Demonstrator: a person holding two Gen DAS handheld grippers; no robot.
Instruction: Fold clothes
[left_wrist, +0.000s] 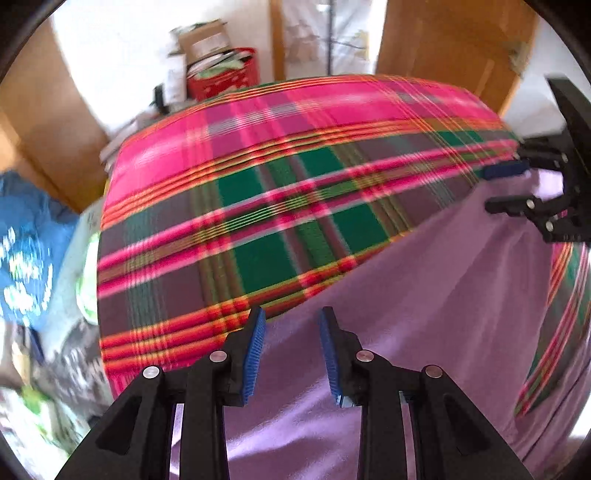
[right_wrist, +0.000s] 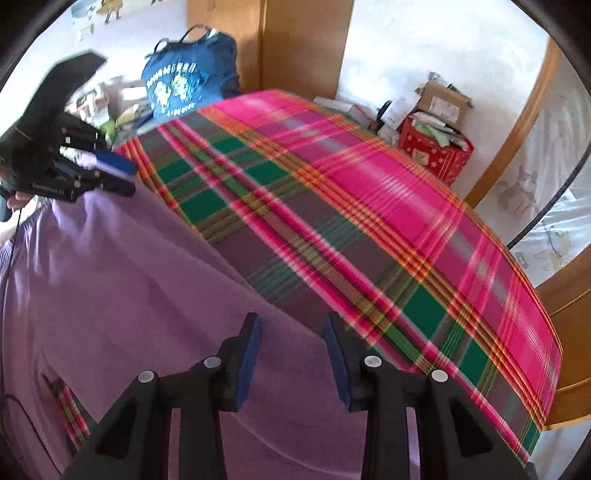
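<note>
Both grippers hovering over the purple garment, nothing gripped.

Left wrist view: left gripper (left_wrist: 291, 332) is standing open above the purple garment (left_wrist: 424, 314) lying on the plaid cloth (left_wrist: 295, 177). Right wrist view, blurred: right gripper (right_wrist: 293, 339) is gaping too; probably next comes pinching an edge.

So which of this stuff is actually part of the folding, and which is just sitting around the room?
Part of the job:
- plain purple cloth garment
- left gripper
- right gripper
- pink and green plaid cloth it lies on

Just lying about:
- dark blue printed bag
- red patterned box of papers
- brown cardboard box
</note>
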